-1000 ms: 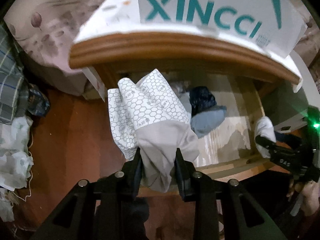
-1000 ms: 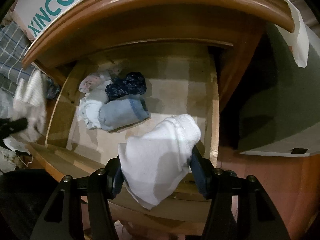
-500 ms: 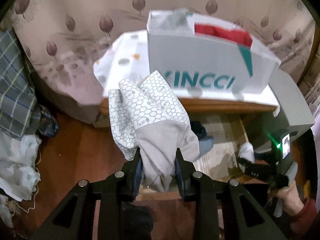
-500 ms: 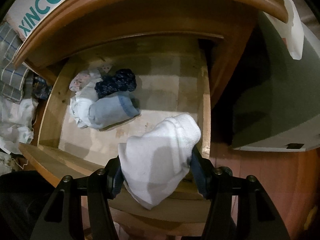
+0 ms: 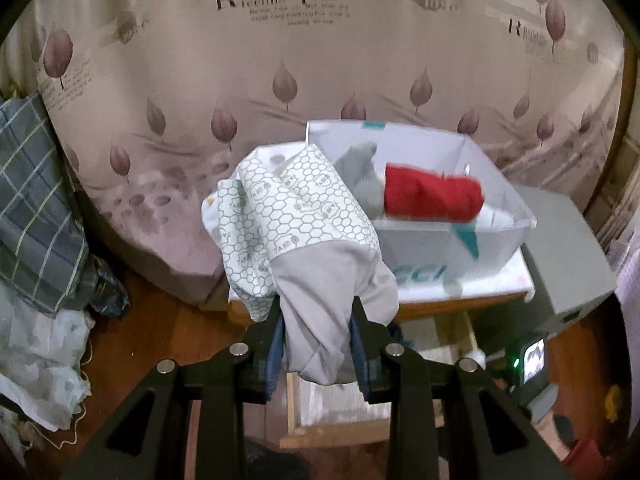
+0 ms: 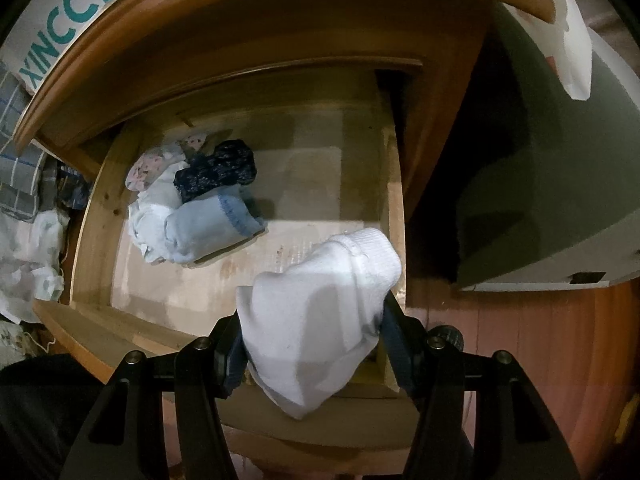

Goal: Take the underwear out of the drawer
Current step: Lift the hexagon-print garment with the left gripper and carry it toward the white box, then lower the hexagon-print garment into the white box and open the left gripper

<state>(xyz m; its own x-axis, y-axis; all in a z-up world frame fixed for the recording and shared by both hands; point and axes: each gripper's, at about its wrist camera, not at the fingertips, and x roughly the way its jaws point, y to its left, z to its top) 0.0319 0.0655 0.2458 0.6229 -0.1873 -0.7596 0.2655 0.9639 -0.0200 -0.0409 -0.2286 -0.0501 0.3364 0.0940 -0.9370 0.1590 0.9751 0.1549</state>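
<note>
Left wrist view: your left gripper (image 5: 318, 346) has its fingers clamped on the grey end of a honeycomb-print underwear (image 5: 298, 240), whose bulk hides the front left corner of the white shoebox (image 5: 452, 248) and most of its teal lettering. The garment's long axis runs from the fingers up and away to the left, printed part farthest from you, raised above the open drawer (image 5: 340, 412), of which only a strip shows below. The shoebox stands on the nightstand top and holds a red rolled cloth (image 5: 432, 196) and a grey piece (image 5: 360, 172), both blurred. Right wrist view: your right gripper (image 6: 312, 350) grips a white bundle (image 6: 320, 316) between fingers held moderately apart; its ribbed end points up and to the right, its lower tip hangs over the drawer's (image 6: 96, 216) front edge, and it covers the near right corner. Inside, at the left rear, lie a dark navy roll (image 6: 218, 168), a pale blue roll (image 6: 208, 232), a white piece (image 6: 154, 204) and a pink-patterned piece (image 6: 146, 166), packed touching; their exact kinds are hard to make out.
</note>
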